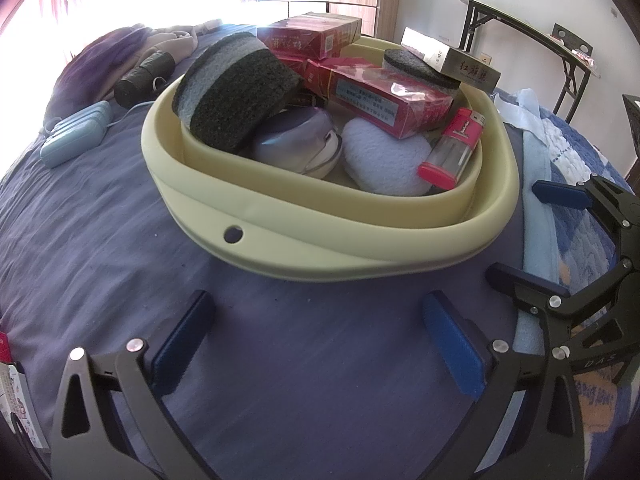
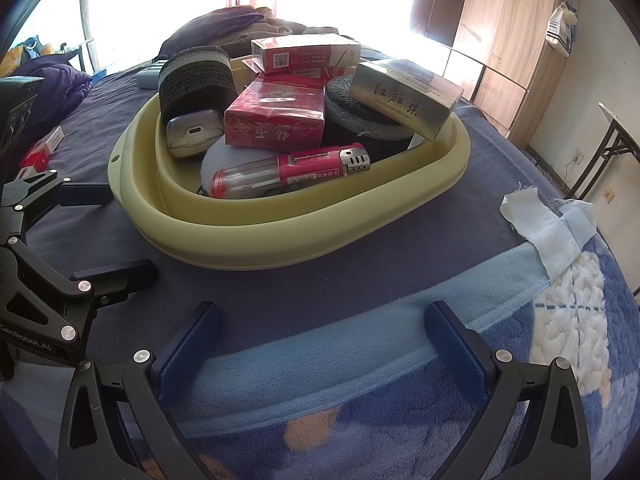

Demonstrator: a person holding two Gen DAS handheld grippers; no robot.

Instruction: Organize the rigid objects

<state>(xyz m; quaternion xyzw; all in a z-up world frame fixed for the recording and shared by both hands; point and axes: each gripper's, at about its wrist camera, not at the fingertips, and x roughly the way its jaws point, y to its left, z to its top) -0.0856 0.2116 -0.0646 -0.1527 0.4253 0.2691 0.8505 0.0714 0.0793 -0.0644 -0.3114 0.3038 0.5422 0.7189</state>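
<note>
Pale yellow-green basin [image 1: 280,256], shallow, soft-looking rolled rim with one small hole; set on the bed near its foot edge, loaded above rim height. Judged light but flexible: likely to sag under one-sided lift, so grip the rim on two opposite sides, or move contents singly.

Contents, all judged light:
- Red cigarette cartons [image 2: 276,120], film-wrapped, stiff, probably slippery; take across the narrow faces.
- Gold-grey box [image 2: 404,98], perched tilted on a dark sponge at the far rim; liable to slide off.
- Stack of dark scouring pads [image 1: 236,92], compressible, leaning on the rim.
- Red lighter [image 2: 292,170], hard clear body, lying along the near wall; take at mid-length.
- Small grey-white device [image 2: 192,132] and pale round pad [image 1: 384,160], partly buried.

Left gripper [image 1: 320,344]: jaws wide, empty, low over the purple sheet [image 1: 100,240], short of the basin. Right gripper [image 2: 322,350]: jaws wide, empty, over the blue fleece blanket [image 2: 560,320].

Blue case [image 1: 76,134] lying apart on the sheet.
</note>
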